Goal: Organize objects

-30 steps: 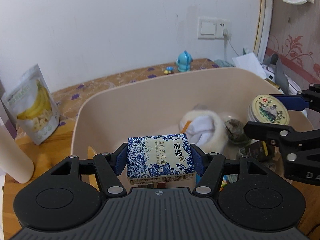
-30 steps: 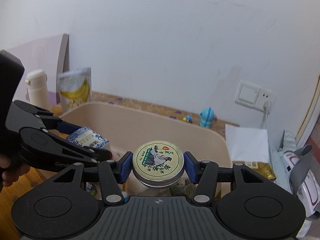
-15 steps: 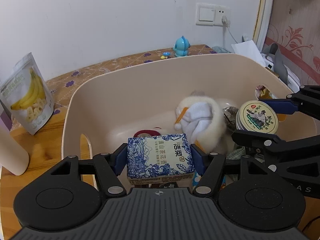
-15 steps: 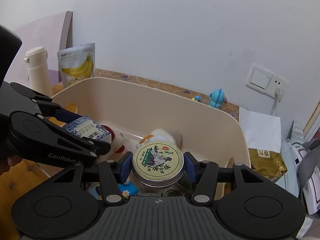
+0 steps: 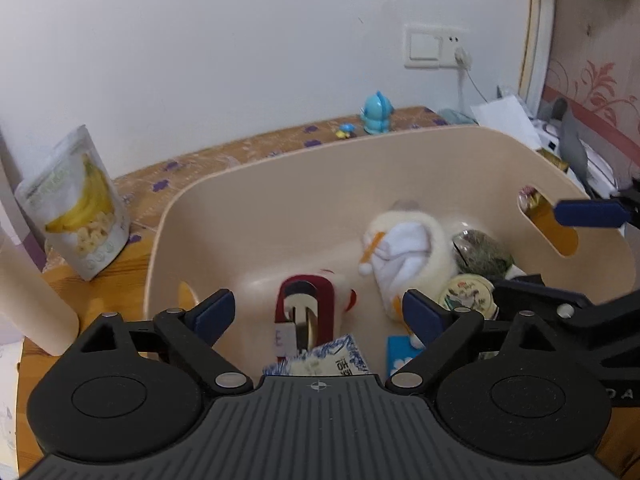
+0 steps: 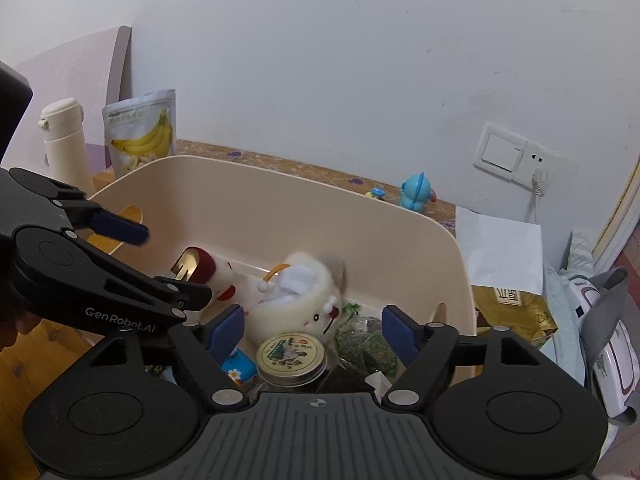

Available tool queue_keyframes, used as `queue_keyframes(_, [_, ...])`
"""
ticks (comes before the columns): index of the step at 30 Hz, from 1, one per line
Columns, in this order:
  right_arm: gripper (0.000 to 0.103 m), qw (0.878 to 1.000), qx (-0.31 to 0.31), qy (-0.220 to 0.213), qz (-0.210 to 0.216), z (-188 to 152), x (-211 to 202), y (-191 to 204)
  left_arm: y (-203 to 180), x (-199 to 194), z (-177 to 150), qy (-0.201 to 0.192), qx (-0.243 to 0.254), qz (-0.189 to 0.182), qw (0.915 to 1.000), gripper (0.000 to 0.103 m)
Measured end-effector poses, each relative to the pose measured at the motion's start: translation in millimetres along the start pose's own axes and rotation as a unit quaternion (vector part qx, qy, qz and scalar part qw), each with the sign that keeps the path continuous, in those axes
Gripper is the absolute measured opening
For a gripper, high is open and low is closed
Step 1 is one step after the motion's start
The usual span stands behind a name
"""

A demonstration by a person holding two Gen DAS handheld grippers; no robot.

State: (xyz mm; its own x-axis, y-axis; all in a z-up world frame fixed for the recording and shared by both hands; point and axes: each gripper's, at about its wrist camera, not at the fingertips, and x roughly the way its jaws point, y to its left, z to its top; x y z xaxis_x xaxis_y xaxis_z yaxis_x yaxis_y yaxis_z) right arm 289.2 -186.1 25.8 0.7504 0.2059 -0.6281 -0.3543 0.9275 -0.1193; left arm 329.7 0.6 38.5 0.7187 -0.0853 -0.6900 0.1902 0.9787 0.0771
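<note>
Left gripper (image 5: pixel 316 314) is held open and empty over the beige bin (image 5: pixel 280 168) | right gripper (image 6: pixel 314 326) likewise spread, empty | blue-patterned carton (image 5: pixel 328 360) lies low at bottom centre, lidded jar (image 6: pixel 291 354) beneath the right gripper | risk: contents may be snagged or knocked by the spread fingers on withdrawal.

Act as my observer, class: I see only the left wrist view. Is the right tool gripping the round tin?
Observer: No. The right tool is open, and the round tin lies in the bin under the gap, clear of both pads.
Operator: Which way does the plush toy face?
Observer: The plush toy lies with its face turned toward the right tool.
Operator: What tops the cream bottle?
Observer: The cream bottle stands upright with a rounded cap, closed.
</note>
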Motion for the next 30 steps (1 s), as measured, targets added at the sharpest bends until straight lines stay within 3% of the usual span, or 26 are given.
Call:
queue_keyframes(5, [0.082,1.0,0.003,-0.005,-0.005,-2,-9,-2,9,-7,1,-0.006,-0.017,0.008,0.9998,0.092])
queue_keyframes(13, [0.095,0.999,0.029,-0.018,-0.009,0,-23,-6,19,-25,-2,-0.02,-0.025,0.023,0.9992,0.092])
queue_keyframes(30, [0.103,0.997,0.062,-0.041,-0.017,-10,-62,1,16,-87,-20,-0.062,-0.027,0.041,0.9969,0.092])
